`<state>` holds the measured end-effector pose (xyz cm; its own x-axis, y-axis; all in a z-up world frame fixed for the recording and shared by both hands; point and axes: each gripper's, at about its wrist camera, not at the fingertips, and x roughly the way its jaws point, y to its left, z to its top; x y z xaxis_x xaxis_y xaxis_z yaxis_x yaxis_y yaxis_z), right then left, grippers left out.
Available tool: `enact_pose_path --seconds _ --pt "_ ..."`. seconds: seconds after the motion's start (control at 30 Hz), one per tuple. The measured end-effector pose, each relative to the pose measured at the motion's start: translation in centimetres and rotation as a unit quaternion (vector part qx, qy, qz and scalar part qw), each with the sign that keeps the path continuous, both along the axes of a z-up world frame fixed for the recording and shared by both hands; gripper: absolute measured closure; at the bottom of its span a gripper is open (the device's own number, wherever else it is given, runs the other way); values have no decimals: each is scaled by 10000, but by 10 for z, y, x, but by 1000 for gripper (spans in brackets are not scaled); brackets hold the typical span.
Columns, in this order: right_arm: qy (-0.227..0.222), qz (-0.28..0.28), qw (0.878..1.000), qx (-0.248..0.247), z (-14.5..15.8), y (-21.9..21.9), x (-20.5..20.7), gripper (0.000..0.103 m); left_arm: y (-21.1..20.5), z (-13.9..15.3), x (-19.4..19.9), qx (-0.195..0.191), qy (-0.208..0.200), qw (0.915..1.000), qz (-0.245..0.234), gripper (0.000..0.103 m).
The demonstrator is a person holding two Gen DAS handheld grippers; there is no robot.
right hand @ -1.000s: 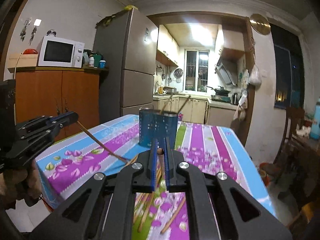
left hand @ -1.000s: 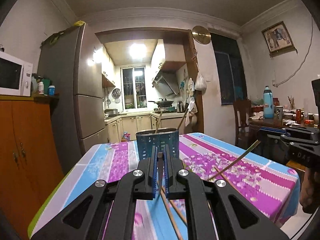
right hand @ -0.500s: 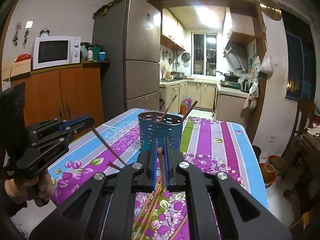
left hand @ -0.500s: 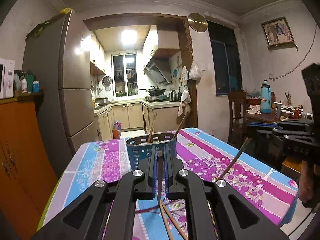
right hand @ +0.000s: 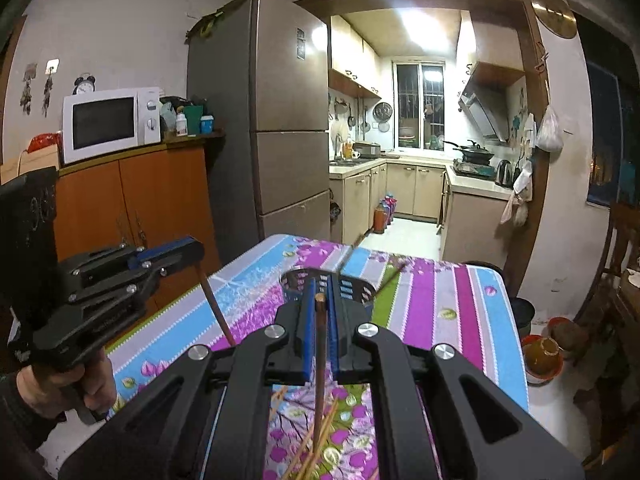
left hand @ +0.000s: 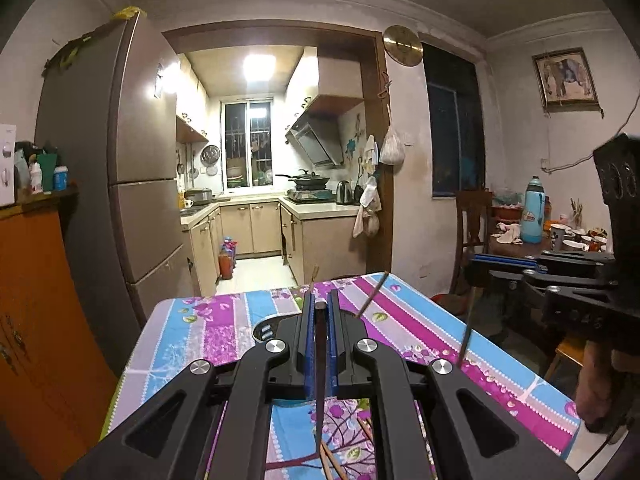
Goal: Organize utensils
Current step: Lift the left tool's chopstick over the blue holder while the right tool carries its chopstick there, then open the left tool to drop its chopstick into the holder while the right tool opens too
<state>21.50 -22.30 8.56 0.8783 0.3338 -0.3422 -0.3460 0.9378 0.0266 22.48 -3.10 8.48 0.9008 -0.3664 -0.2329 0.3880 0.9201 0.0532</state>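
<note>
Between the blue pads of the left gripper (left hand: 320,308) a dark chopstick (left hand: 319,364) is pinched, the fingers clenched on it; its blunt end stands just above the pads and its shaft hangs down past them toward the tabletop (left hand: 208,332). The right gripper (right hand: 320,292) does the same with a brown chopstick (right hand: 319,360), whose round end shows at the top of the pads while the rest drops steeply below. Under each held stick, loose chopsticks (right hand: 320,436) lie scattered on the flowered cloth, close to the near edge. Just ahead of both sets of fingers stands the dark utensil basket (right hand: 352,286), largely hidden behind them in both views; only part of its rim and slotted wall shows. Two chopsticks lean out of it (left hand: 374,292), tilted away from each other. From the right wrist view, the left gripper appears at the left edge with a hand (right hand: 68,384) around its grip, its stick slanting down toward the cloth. From the left wrist view, the right gripper appears at the right edge, its stick (left hand: 466,332) hanging nearly straight down over the cloth. Beyond the tabletop stand a tall fridge (right hand: 280,120), an orange cabinet (right hand: 140,200) carrying a white microwave (right hand: 110,124), and a lit kitchen through the doorway.
</note>
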Motion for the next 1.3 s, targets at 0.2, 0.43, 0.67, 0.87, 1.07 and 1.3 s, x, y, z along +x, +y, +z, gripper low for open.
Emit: enact_pose_path --seconds 0.2,0.43,0.67,0.87,1.07,1.3 --pt "-211 -59 9997 55 22 6 23 98 -5 22 6 30 -29 10000 1 96" --pt "-282 -206 9994 36 43 7 50 98 1 49 27 -67 -10 9999 105 96" --pt "-285 -266 9992 43 59 13 79 98 -1 73 52 -90 -98 9998 169 96" --pt "-389 -262 9989 1 79 18 97 98 -7 84 74 -128 -132 9996 202 96" --pt "-470 -305 9984 41 93 15 119 98 -7 94 94 -187 -160 9994 240 96" --pt "-447 -302 9985 48 90 16 144 98 -8 96 120 -220 -159 9992 306 96"
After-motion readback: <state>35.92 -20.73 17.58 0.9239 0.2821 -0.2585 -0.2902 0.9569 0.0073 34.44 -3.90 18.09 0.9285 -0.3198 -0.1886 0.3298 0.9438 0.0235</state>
